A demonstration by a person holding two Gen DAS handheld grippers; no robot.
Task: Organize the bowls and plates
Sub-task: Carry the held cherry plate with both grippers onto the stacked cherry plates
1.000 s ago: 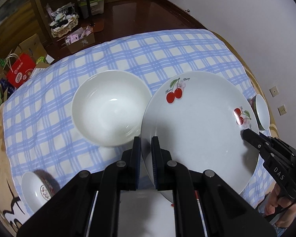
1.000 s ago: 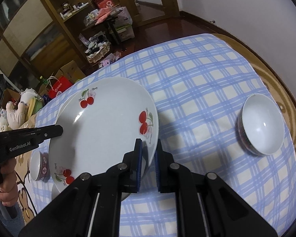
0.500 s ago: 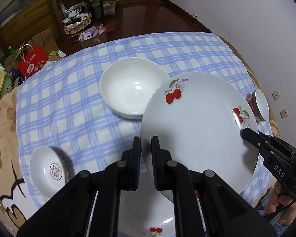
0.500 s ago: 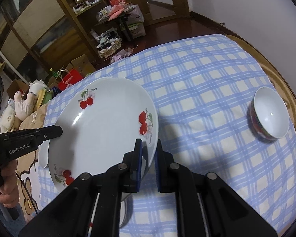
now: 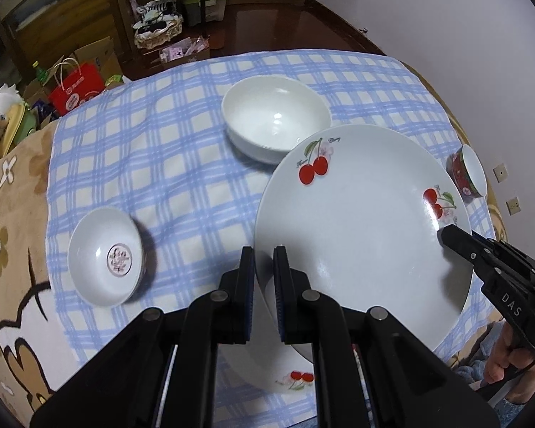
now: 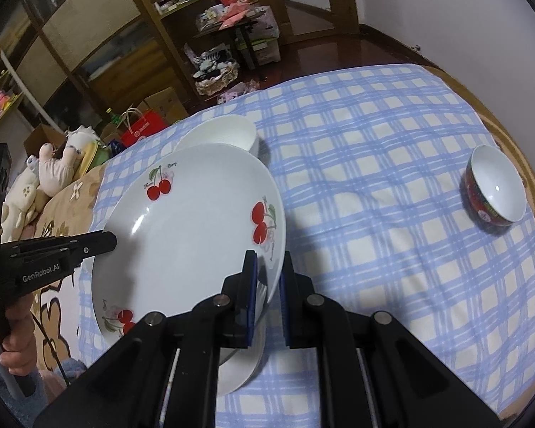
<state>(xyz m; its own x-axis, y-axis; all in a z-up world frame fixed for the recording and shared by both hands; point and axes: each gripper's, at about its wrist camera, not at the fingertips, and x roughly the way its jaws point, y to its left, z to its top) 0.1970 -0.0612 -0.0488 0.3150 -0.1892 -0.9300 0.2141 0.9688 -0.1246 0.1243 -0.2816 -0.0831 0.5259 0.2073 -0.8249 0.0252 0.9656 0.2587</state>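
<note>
Right now you grip the cherry plate (image 5: 360, 221) by opposite rims, left gripper (image 5: 264, 267) and right gripper (image 6: 267, 271) both clamped, above a second plate (image 6: 242, 367) on the checked cloth (image 6: 374, 178).

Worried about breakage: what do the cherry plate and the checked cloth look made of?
Cherry plate: likely glazed ceramic or porcelain, since it is glossy white with sharp light glints and printed cherries; melamine cannot be ruled out. Checked cloth: soft woven or fleecy fabric, matte and gently rumpled.
</note>
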